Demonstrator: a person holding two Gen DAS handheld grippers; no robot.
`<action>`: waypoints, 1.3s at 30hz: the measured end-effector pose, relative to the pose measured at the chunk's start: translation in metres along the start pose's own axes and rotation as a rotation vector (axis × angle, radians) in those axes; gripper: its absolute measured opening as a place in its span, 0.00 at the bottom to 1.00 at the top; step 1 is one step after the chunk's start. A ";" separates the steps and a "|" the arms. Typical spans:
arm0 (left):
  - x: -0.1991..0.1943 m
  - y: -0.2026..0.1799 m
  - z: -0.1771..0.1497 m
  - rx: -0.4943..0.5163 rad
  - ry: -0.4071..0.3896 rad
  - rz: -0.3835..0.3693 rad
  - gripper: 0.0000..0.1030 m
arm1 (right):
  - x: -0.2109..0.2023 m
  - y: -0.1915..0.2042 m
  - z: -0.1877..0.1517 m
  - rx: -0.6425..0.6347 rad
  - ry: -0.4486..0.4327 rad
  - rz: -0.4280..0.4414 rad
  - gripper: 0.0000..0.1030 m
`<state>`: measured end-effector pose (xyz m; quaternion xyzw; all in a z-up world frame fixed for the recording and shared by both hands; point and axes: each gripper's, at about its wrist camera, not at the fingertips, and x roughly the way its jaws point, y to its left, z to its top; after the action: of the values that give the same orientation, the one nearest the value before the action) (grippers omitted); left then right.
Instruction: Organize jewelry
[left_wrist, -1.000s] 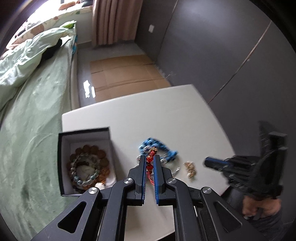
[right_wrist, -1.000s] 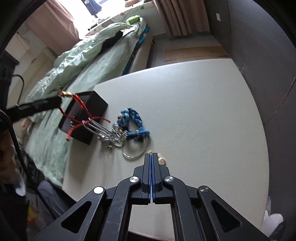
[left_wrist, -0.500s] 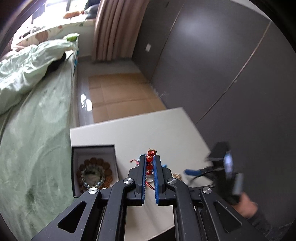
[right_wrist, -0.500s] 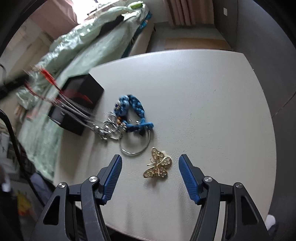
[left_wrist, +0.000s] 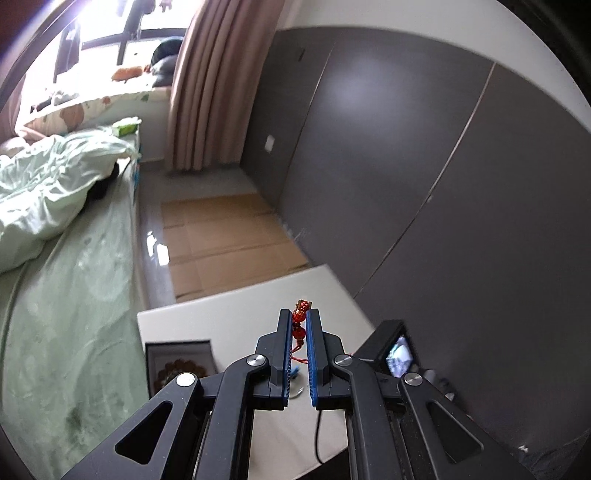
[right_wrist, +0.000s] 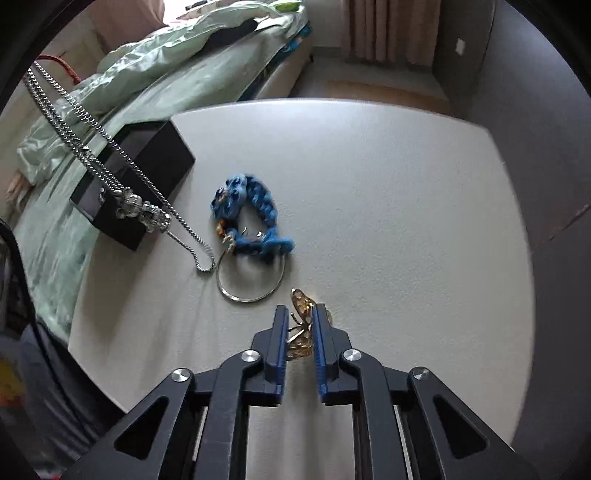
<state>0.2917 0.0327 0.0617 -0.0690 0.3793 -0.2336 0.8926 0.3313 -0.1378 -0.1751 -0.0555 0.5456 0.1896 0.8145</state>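
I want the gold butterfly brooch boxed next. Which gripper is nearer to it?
Right. The right gripper is closing its jaws around the butterfly brooch on the table; the left gripper is lifted above it, holding a red bead string.

White table (right_wrist: 369, 184) carries black box (right_wrist: 155, 162), blue bracelet (right_wrist: 255, 206), apparently ring-linked.

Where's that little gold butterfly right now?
In the right wrist view, the gold butterfly sits between the closing jaws of the right gripper, low on the white table, just beside the silver ring.
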 end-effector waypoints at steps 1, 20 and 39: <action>-0.005 -0.003 0.002 0.007 -0.010 0.002 0.07 | -0.003 -0.003 0.001 0.013 -0.008 0.013 0.13; -0.064 -0.016 0.027 0.059 -0.141 0.066 0.03 | -0.076 -0.002 0.035 0.060 -0.191 0.223 0.13; -0.002 0.046 -0.033 -0.132 0.062 0.146 0.47 | -0.002 -0.001 0.032 0.139 0.004 0.262 0.55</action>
<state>0.2841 0.0759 0.0263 -0.0926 0.4253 -0.1444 0.8886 0.3581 -0.1297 -0.1604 0.0722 0.5618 0.2559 0.7834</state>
